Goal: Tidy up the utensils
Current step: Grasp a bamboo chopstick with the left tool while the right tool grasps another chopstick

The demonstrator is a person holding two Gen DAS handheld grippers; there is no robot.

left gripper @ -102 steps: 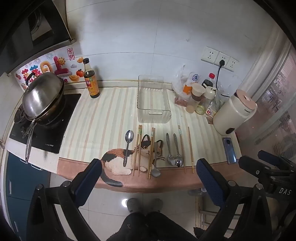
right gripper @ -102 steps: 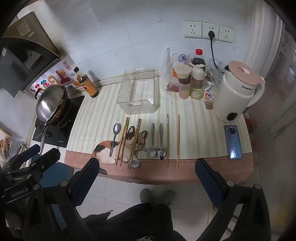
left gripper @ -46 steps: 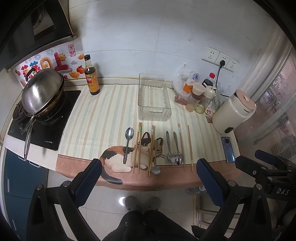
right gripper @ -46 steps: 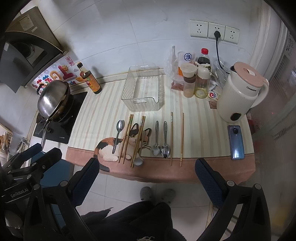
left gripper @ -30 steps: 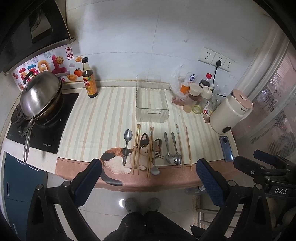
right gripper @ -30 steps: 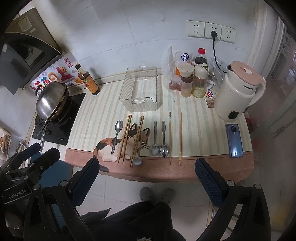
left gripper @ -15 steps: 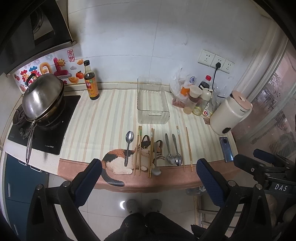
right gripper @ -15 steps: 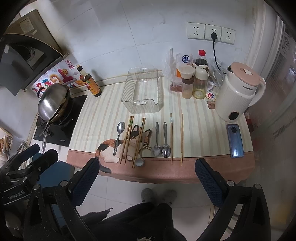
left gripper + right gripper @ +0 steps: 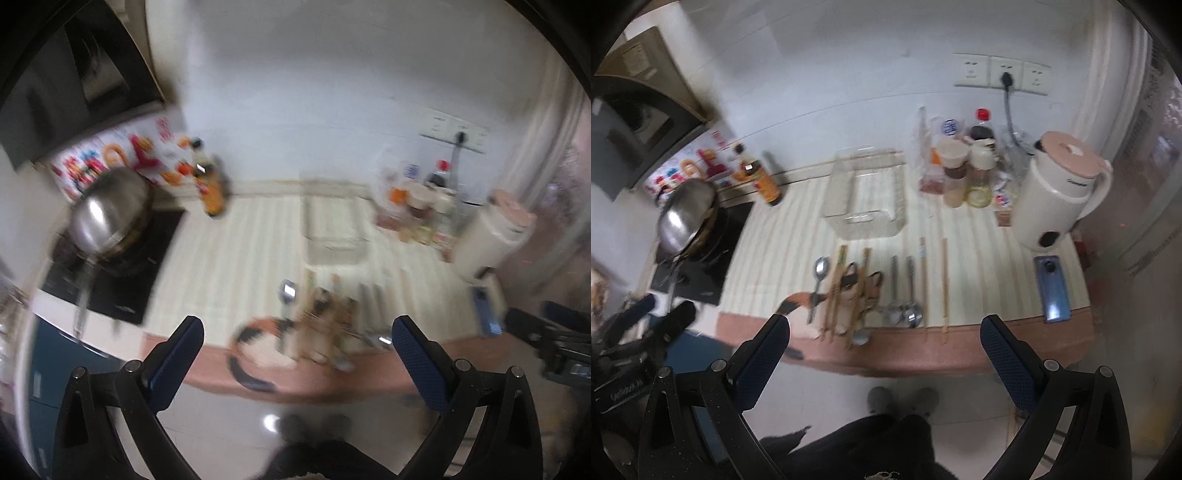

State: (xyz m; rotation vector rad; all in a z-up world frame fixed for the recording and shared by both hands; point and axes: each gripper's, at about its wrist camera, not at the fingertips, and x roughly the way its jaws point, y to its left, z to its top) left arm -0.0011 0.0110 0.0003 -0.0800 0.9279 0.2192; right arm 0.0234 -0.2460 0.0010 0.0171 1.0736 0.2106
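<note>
- Now your left gripper [image 9: 295, 334] and right gripper [image 9: 884, 330] hang spread wide and empty before the counter, closer to it than half a second ago.
- Spoons [image 9: 903, 314] and chopsticks [image 9: 945, 284] lie along the near edge.
- Beyond, the clear bin [image 9: 866, 194] holds nothing.
- Kettle [image 9: 1058, 197] lettering is unreadable.

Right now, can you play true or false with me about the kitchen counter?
1. The clear bin is empty. True.
2. The right gripper holds a spoon. False: its jaws are open and hold nothing.
3. The blue phone lies in front of the white kettle. True.
4. The chopsticks are already in the bin. False: they lie on the counter beside the spoons.
5. The left gripper is open. True.
</note>
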